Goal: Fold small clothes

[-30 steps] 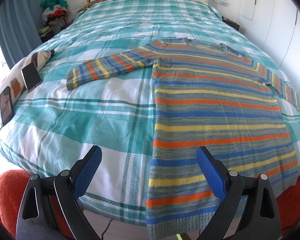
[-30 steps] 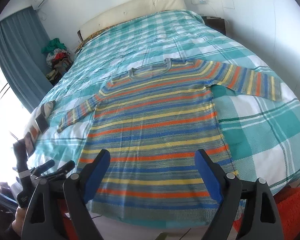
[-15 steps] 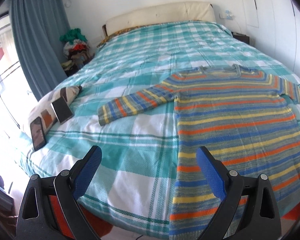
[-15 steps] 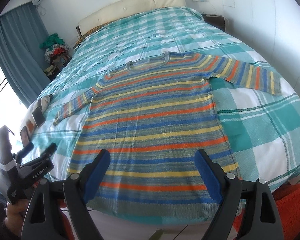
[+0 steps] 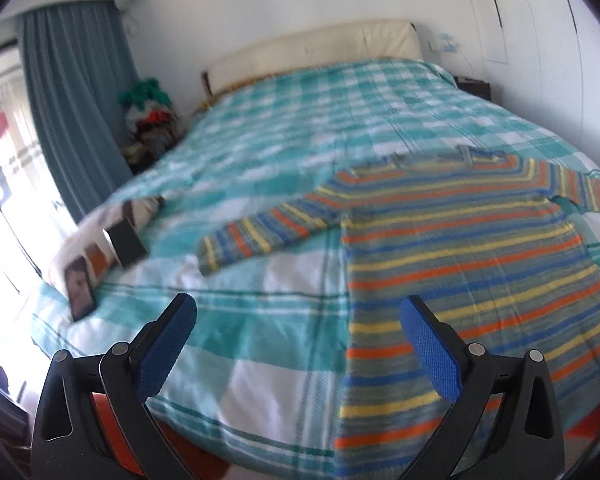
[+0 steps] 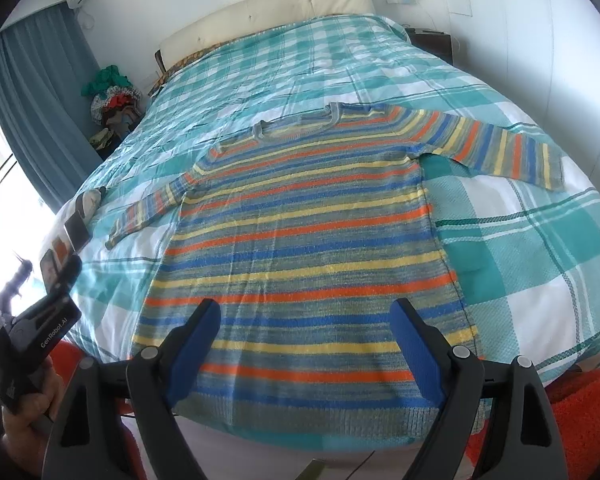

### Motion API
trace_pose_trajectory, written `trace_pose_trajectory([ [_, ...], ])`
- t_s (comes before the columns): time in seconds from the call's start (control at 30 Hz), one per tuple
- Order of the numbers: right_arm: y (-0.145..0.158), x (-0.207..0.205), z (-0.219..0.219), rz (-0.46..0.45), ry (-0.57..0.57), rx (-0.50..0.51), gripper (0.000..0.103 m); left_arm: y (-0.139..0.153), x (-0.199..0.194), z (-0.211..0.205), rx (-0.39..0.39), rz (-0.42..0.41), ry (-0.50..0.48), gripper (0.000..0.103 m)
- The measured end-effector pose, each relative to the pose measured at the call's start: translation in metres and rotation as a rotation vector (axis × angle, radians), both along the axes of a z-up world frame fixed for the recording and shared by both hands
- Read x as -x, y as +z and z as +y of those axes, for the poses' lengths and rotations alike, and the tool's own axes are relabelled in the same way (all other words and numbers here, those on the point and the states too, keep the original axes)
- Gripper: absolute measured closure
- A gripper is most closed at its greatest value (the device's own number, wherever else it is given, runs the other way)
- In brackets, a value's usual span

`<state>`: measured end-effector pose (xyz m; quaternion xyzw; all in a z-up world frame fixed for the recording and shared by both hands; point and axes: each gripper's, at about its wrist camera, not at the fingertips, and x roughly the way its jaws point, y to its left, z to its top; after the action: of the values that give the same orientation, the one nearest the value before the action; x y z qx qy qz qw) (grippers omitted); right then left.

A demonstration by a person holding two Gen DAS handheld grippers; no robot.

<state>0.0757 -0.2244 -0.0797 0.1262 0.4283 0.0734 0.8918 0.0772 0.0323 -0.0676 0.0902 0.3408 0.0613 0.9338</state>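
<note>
Striped sweater (image 6: pixel 300 216) lies flat, sleeves out, on the bed (image 6: pixel 540 264) w/ hem at the near edge; soft, light, floppy knit, so probably pinch a sleeve cuff or hem corner; left gripper (image 5: pixel 298 334) & right gripper (image 6: pixel 306 334) both wide, holding nothing.

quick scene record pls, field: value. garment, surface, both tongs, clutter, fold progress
garment: striped sweater, flat, front up, both sleeves spread
surface: bed with teal plaid cover
left tongs: open, empty, above the cover beside the sweater's edge
right tongs: open, empty, above the hem
clutter: two phones on a pillow at the bed's left edge
fold progress: none yet
</note>
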Motion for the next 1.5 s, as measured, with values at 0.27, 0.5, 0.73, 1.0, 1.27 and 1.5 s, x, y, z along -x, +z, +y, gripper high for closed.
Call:
trace_pose_trajectory([
  [0.27, 0.0, -0.055, -0.118, -0.053, -0.105, -0.002, 0.017, -0.011, -0.02, 0.008, 0.057, 0.174, -0.084, 0.001],
  [0.5, -0.005, -0.132, -0.311, 0.029, -0.446, -0.168, 0.021, -0.012, -0.011, -0.001, 0.183, 0.197, -0.115, 0.001],
  [0.73, -0.057, -0.177, -0.349, 0.223, -0.467, -0.324, 0.046, -0.024, -0.016, -0.004, 0.154, 0.233, -0.09, 0.001],
  [1.0, -0.096, -0.184, -0.359, 0.276, -0.518, -0.324, 0.097, -0.039, -0.024, 0.011, 0.169, 0.264, -0.026, 0.001],
  [1.27, 0.014, -0.191, -0.294, 0.004, -0.344, -0.295, 0.099, -0.046, -0.02, 0.021, 0.186, 0.238, -0.025, 0.001],
  [1.5, 0.098, -0.256, -0.126, -0.14, 0.074, -0.322, 0.099, -0.051, -0.02, 0.033, 0.205, 0.226, -0.018, 0.001],
])
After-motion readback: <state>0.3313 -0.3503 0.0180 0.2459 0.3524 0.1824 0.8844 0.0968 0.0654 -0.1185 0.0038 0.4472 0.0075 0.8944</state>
